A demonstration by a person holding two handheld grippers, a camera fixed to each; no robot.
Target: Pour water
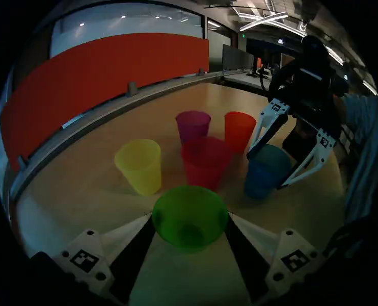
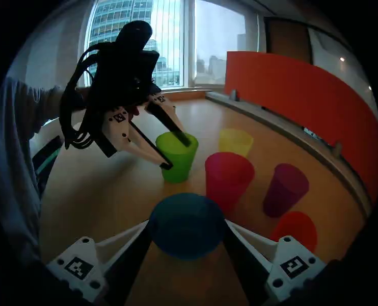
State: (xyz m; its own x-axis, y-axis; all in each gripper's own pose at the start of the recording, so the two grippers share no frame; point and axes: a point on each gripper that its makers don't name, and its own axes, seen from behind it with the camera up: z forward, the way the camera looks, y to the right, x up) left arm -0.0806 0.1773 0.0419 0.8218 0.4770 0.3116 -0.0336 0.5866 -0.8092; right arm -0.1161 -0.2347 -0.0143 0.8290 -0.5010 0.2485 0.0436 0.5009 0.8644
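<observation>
Wooden table point(image 1: 87, 194) backed by an orange wall panel point(image 1: 102, 71), bearing six plastic cups. Green cup point(image 1: 189, 211) nearest, clasped between both fingers of the left gripper point(image 1: 190, 220); behind it stand a yellow cup point(image 1: 139, 166), red cup point(image 1: 207, 160), purple cup point(image 1: 193, 125) and orange cup point(image 1: 239, 130). Blue cup point(image 1: 263, 176) at right, gripped on either side by the fingers of the right gripper point(image 1: 266, 168).

I'm working in an office, high up by the look of it: a long wooden desk point(image 1: 87, 194) backed by an orange partition point(image 1: 102, 71), strip lights point(image 1: 260, 20) overhead, more partitioned desks point(image 1: 240, 76) beyond, and tall windows point(image 2: 163, 35) facing towers point(image 2: 112, 20).
</observation>
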